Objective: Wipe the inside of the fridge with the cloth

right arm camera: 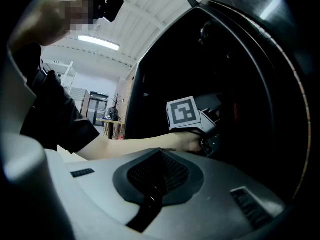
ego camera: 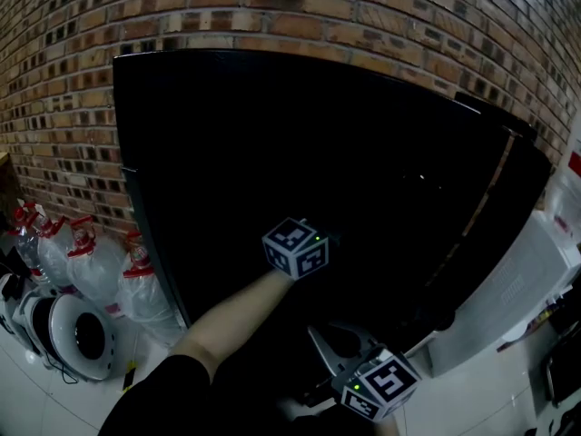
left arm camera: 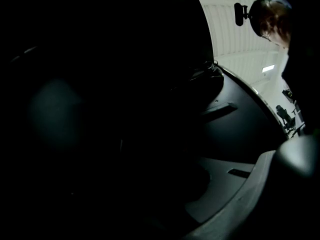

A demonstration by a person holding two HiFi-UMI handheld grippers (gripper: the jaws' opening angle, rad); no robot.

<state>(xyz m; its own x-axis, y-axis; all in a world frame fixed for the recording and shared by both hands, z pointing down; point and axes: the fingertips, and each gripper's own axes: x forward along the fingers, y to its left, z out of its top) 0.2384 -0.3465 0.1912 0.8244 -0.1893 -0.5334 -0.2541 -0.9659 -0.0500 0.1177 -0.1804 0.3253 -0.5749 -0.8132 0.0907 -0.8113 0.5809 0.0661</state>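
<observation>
Head view: fridge (ego camera: pixel 272 153) black, interior dark, against brick wall (ego camera: pixel 363 16), on white tile floor (ego camera: pixel 154 352). Right gripper (ego camera: pixel 320 336) jaws together; left gripper (ego camera: pixel 300 246) inside the fridge, jaw state unreadable.

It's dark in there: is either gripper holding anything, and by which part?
Left gripper: too dark to tell. Right gripper: jaws shut, holding nothing.

Dim overall, fridge (ego camera: pixel 272 134) interior near-black, ceiling light (right arm camera: pixel 98 42) bright in bg, heavy fisheye warp at edges
</observation>
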